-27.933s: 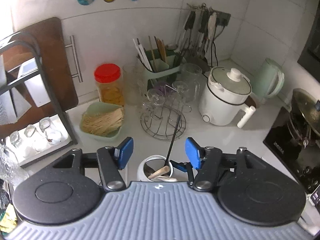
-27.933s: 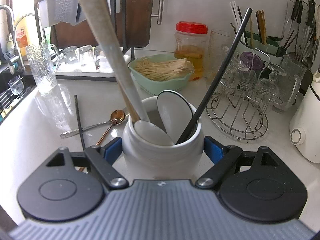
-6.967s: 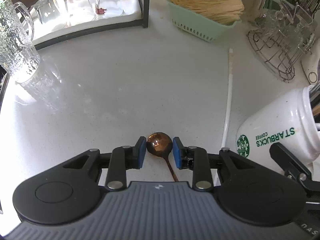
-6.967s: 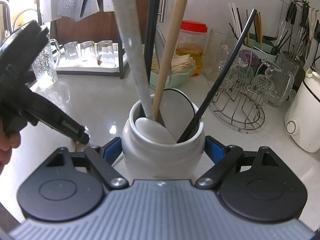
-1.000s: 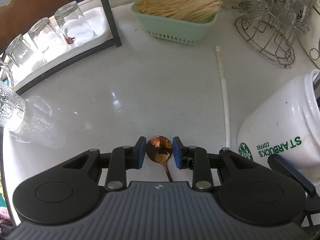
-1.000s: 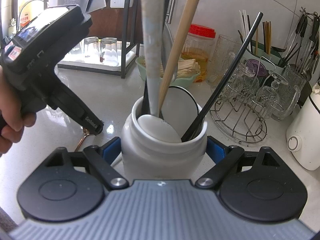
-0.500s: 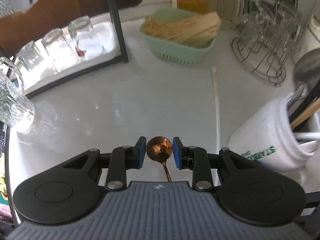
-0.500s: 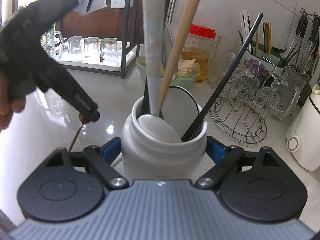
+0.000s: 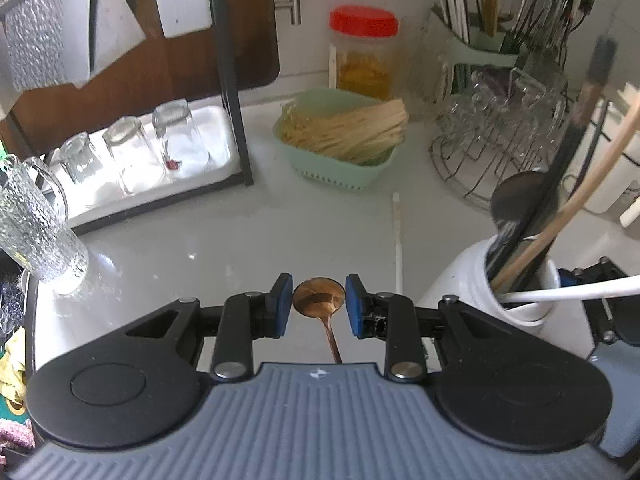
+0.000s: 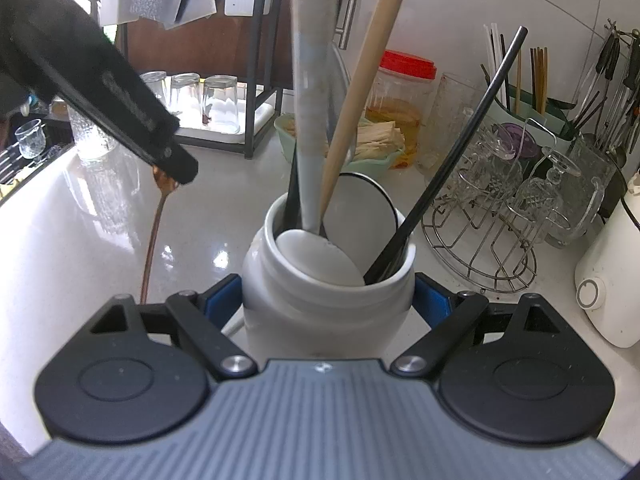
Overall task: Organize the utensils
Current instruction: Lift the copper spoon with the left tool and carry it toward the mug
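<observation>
**Copper spoon lifted clear, heading for the jar**

Rising off the counter since a second ago: the copper spoon [image 9: 319,300], then lying low over the white surface, now hanging in the air with its handle trailing down, as seen from the right wrist view [image 10: 154,236]. Being carried by the left gripper [image 9: 319,305], clenched on the bowl of the spoon, blue pads pressing either side. Tilting steeply downward, with the black body of that tool reaching in from the upper left of the right wrist view [image 10: 120,96].

Sitting just to the right of the spoon: the white jar [image 9: 480,280], being grasped around its belly by the right gripper [image 10: 326,300], both blue pads snug against the wall. Pointing down at a gentler slant and holding the jar [image 10: 324,292] upright on the counter [image 10: 72,240].

Already standing in the jar: a pale ladle [image 10: 312,120], a wooden stick [image 10: 360,92], a black straw [image 10: 460,152] and a round white spoon [image 10: 360,208]. Judging from that, well along with the sorting.

Remaining, apparently: dropping the copper spoon in, handle first, then collecting the white straw [image 9: 397,236] lying on the counter beyond the left gripper.

Farther back: a green basket [image 9: 344,168], a wire rack of glasses [image 9: 500,132], a red-lidded jar [image 9: 364,52].
</observation>
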{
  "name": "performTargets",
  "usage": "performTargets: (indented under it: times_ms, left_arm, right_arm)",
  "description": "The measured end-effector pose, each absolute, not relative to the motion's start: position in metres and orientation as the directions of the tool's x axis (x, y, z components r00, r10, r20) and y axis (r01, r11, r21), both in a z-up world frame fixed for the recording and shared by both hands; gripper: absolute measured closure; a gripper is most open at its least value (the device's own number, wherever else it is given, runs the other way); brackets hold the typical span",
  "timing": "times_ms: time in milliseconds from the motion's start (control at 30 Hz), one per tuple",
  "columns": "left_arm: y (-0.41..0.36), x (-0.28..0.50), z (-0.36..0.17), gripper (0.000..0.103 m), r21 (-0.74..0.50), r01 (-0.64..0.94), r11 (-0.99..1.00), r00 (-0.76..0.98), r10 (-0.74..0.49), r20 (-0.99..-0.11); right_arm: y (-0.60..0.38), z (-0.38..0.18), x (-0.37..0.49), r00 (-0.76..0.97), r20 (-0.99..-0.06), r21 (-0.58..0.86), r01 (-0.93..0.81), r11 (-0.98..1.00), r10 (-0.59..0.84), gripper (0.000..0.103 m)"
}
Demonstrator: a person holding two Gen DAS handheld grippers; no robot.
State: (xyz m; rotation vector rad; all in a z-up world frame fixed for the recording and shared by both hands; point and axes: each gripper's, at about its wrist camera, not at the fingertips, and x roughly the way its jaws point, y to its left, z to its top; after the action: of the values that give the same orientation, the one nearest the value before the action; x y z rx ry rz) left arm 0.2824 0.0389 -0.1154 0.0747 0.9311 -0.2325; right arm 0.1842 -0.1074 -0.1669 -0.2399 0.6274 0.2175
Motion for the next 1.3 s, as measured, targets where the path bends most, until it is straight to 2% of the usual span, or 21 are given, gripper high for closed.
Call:
performTargets:
  times_ms: [967, 1300]
  left_arm:
    - [0.035, 0.254, -0.076, 0.07, -0.027, 0.275, 0.961, 0.642, -0.205, -0.739]
    - [0.029, 0.248, -0.034, 0.07, -0.016, 0.337, 0.941, 0.661, -0.249, -0.707]
  right_arm:
    - [-0.106, -0.168, 0.185, 0.796, -0.593, -0.159, -0.265, 0.951, 0.122, 0.01]
    - [-0.106, -0.168, 0.185, 0.797, -0.592, -0.161, -0.266, 0.95, 0.123, 0.01]
